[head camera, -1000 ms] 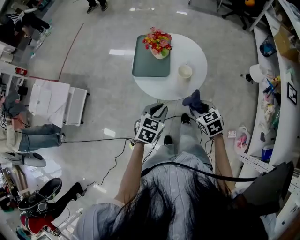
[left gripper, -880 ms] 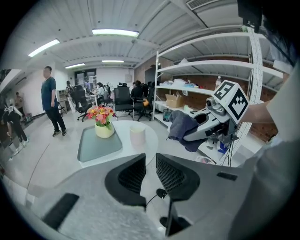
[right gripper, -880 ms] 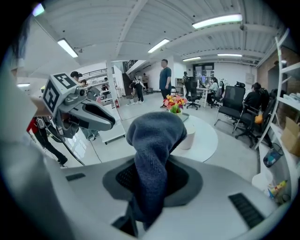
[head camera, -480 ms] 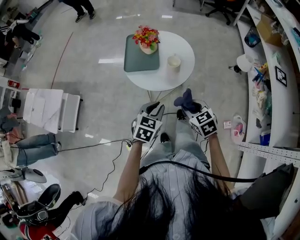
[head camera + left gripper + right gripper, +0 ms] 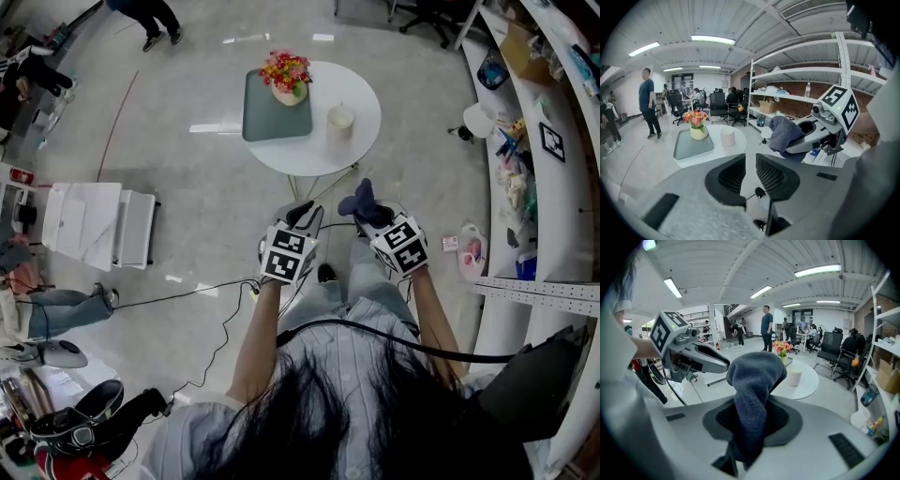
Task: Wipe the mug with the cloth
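left gripper [image 5: 302, 214]: jaws a narrow gap apart, nothing between them, only floor shows through the gap. Held out over the person's knees, nose toward 12 o'clock.
right gripper [image 5: 364, 208]: clamped on the cloth. Sits at the left gripper's 3 o'clock, near it, not touching.
cloth [image 5: 752, 385]: dark blue-grey, bunched into a thick strip. Its long axis runs along the jaws. The lower end hangs out behind the pads. The upper end stands clear of the tips and flops over in a rounded hood. In the head view it points roughly to 12 o'clock, toward the table.
mug [image 5: 339, 119]: pale, looks like plain cream ceramic. Upright, mouth up (so long axis vertical). Handle too small to make out. Well apart from both grippers, nothing touching it.
table [image 5: 361, 141]: round, white, at 12 o'clock from the grippers. The mug stands toward 3 o'clock of its centre, inside the rim.
tray [image 5: 267, 122]: grey-green rectangle on the table's 9 o'clock half. The mug is just beside its 3 o'clock edge, off the tray.
flower vase [image 5: 287, 80]: on the tray near its 1 o'clock corner, red and yellow blooms. It is at about 10 o'clock from the mug.
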`<state>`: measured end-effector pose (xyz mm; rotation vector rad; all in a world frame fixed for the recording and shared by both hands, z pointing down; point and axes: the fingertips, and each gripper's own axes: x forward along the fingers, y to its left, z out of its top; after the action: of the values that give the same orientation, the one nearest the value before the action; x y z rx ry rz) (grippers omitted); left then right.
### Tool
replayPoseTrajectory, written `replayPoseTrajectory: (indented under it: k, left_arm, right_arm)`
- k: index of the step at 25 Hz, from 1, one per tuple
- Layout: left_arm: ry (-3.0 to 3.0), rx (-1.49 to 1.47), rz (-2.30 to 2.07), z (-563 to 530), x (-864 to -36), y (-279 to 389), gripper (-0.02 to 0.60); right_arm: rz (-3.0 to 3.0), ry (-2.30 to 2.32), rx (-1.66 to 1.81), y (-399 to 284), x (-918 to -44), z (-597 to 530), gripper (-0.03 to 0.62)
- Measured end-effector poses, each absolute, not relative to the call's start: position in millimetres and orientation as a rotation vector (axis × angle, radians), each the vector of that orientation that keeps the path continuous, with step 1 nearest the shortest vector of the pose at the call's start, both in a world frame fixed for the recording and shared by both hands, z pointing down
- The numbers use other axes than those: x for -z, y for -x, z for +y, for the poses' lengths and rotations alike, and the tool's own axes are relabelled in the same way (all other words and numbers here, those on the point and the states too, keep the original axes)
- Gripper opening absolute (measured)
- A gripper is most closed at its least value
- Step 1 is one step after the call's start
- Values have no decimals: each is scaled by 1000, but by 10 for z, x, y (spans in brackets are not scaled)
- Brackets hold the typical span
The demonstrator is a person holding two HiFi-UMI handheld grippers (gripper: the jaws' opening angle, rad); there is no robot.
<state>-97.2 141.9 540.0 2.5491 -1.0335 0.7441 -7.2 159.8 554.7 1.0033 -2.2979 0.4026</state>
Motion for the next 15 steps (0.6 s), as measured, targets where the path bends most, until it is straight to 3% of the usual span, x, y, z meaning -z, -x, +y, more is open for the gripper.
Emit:
replayPoseTrajectory:
  k: [15]
  left_arm:
    - [-2559,-730,-1027,1406,-5390,1039,80]
  right_arm:
    - [-2287,-1014,-414,169,-5575,1594,101]
